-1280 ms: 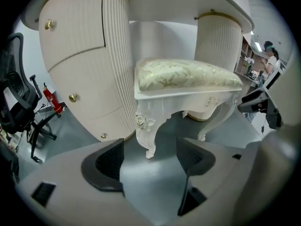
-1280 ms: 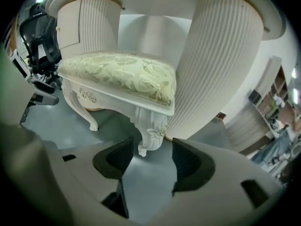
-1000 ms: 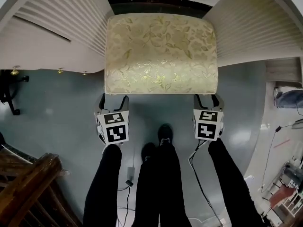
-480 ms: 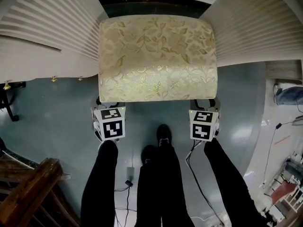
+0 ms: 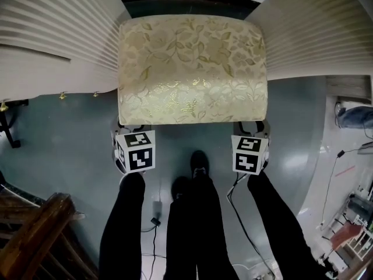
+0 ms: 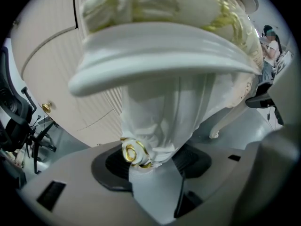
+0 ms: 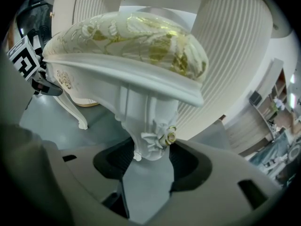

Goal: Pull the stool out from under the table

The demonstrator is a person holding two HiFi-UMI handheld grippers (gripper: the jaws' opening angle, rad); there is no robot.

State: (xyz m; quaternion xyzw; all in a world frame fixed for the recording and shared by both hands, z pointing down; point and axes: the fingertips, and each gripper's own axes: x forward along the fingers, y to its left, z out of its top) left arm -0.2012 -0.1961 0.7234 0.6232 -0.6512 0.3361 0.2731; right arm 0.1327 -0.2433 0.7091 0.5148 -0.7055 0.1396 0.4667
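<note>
Stool legs sit pinched in right gripper fingers and just-closing left gripper fingers.

- Seen from the head view, the stool's cushion is hiding its own legs.
- The picture's edges are cutting off the surface.
- A distant person is showing too small to make out.

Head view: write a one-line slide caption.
Left gripper, jaws just closing round a front leg, and right gripper at the gold-patterned stool between the white table's fluted sides.
</note>
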